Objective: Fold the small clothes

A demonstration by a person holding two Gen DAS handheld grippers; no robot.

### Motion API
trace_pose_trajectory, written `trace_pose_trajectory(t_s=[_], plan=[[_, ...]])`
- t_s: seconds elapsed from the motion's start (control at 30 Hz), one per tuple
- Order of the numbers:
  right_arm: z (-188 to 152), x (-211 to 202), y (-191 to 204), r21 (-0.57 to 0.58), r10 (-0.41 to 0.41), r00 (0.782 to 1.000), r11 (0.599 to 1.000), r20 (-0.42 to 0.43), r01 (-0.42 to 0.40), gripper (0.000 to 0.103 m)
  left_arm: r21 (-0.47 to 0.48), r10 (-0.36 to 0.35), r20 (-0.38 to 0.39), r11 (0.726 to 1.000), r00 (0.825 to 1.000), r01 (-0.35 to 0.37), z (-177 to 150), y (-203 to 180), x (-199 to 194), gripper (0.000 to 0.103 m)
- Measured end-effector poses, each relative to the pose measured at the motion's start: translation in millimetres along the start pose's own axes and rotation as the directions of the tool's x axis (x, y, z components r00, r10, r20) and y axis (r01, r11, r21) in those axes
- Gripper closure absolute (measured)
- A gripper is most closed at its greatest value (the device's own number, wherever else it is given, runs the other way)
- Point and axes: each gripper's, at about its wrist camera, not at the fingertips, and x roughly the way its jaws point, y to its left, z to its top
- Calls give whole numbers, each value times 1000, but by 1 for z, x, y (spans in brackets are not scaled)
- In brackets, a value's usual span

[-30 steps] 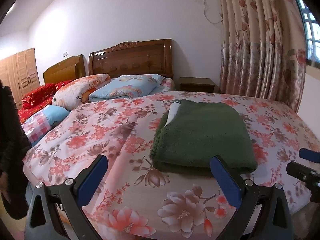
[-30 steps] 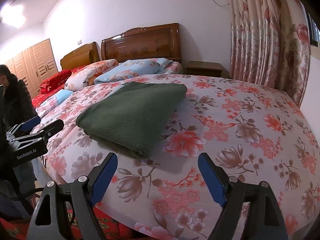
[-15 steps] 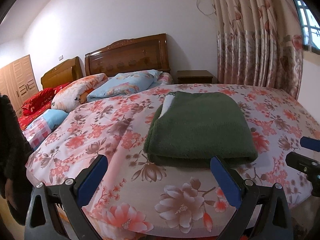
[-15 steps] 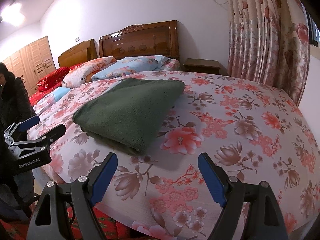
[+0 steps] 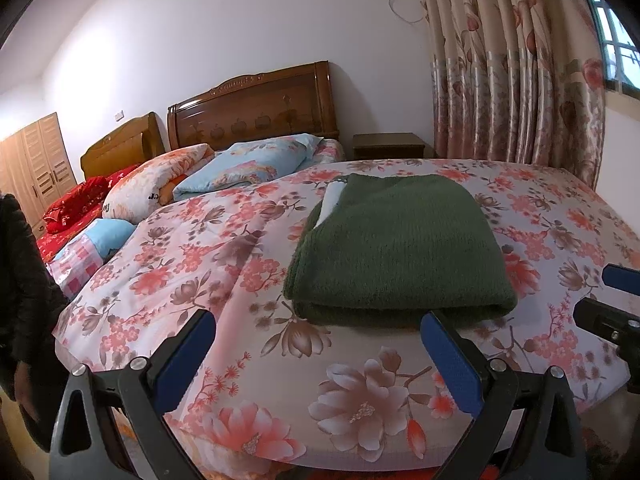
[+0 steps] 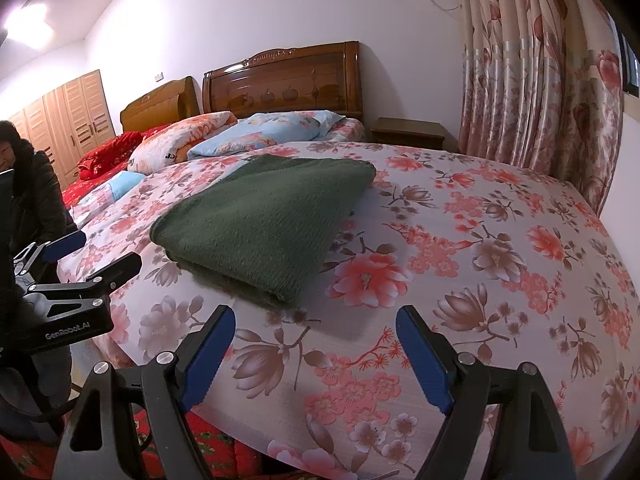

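Nearest the cameras, the left gripper (image 5: 316, 344) and the right gripper (image 6: 316, 340) both hung with jaws spread wide and nothing between them, just off the near edge of the bed (image 6: 460, 240). A little farther in, the green knit garment (image 5: 400, 252) lay on the floral bedspread as a flat folded rectangle, its thick folded edge toward the left gripper and well apart from the pillows (image 5: 240, 168) by the headboard. If another fold was due, it would probably go best with each gripper pinching all layers at a near corner, lifting evenly and laying the edge square on the far side.
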Motion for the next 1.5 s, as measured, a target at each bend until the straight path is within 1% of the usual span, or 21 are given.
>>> trace_pose_trajectory(t_s=[0.83, 1.33, 1.5], plan=[[-2, 1, 1, -7, 11, 1000, 1000, -7, -11, 19, 1, 18, -3, 1000, 1000, -18, -1, -1, -1, 0], [-4, 2, 1, -7, 19, 1000, 1000, -9, -19, 19, 3, 18, -13, 1000, 1000, -18, -4, -3, 2, 0], [-4, 0, 2, -5, 27, 1000, 1000, 3, -27, 19, 6, 13, -12, 1000, 1000, -13, -4, -6, 0, 0]])
